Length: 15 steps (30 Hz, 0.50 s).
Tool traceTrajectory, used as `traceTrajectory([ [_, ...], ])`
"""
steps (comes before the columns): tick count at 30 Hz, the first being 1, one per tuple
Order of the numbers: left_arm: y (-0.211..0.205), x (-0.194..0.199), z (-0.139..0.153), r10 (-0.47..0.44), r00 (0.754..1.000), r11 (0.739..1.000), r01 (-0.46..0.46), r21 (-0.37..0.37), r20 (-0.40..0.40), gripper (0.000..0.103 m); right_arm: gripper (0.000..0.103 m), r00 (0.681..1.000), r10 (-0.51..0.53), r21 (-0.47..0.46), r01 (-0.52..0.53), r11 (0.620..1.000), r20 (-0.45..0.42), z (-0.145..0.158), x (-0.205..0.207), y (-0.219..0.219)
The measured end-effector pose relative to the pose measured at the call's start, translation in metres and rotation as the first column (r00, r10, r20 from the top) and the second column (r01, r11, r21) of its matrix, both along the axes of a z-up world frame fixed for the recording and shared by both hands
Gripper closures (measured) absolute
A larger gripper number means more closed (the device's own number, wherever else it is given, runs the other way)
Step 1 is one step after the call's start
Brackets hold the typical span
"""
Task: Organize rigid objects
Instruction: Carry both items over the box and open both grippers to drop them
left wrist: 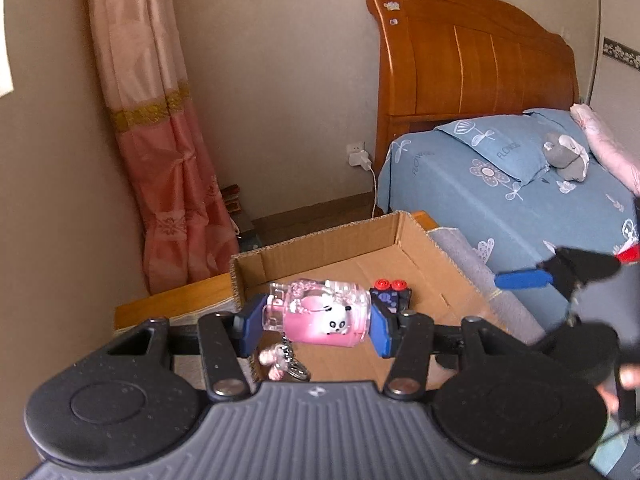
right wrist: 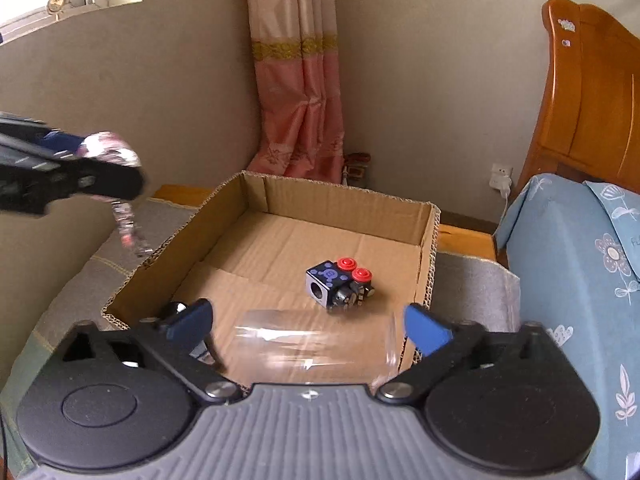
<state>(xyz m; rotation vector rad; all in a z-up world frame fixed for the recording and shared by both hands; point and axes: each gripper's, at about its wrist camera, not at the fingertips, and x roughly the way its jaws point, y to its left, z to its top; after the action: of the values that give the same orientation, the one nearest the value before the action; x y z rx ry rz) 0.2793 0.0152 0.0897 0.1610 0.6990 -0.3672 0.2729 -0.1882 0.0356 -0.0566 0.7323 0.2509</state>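
Left wrist view: the left hand-held gripper (left wrist: 316,326) is seen clamped on a pink keychain toy (left wrist: 318,314), gripped end to end between the blue pads, its chain and charm (left wrist: 282,360) hanging free below. The toy is held above the near part of the cardboard box (left wrist: 416,236), a placement judged to suit a drop into the box. A dark cube toy (left wrist: 390,294) with red buttons is noted on the box floor behind it. The right hand-held gripper (left wrist: 520,280) is partly visible at the right edge, near the bed (left wrist: 520,208).

Right wrist view: the right hand-held gripper (right wrist: 308,326) is spread wide and holds nothing; a clear plastic sleeve (right wrist: 316,344) lies between its fingers, untouched as far as can be told. The cube toy (right wrist: 340,284) rests right of centre, apart from every wall. Ample bare floor is left inside the box (right wrist: 348,200); the low walls are judged the only edges to be cleared. The toy (right wrist: 108,152) hangs outside the left wall in this view.
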Motion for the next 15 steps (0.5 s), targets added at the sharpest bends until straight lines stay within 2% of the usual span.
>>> traceTrajectory([
  [7,-0.013,0.032,-0.009,0.001,0.999,1.000,-0.001,0.005,-0.038,0.052,0.000,1.000,0.002,0.009,-0.001,1.000,-0.031,-0.008,-0.020,-0.007],
  [15,-0.030,0.067,-0.029,0.021,0.996,0.998,-0.016,0.052,-0.092,0.052,0.000,0.999,-0.001,0.038,0.002,0.999,-0.041,-0.004,-0.041,-0.017],
])
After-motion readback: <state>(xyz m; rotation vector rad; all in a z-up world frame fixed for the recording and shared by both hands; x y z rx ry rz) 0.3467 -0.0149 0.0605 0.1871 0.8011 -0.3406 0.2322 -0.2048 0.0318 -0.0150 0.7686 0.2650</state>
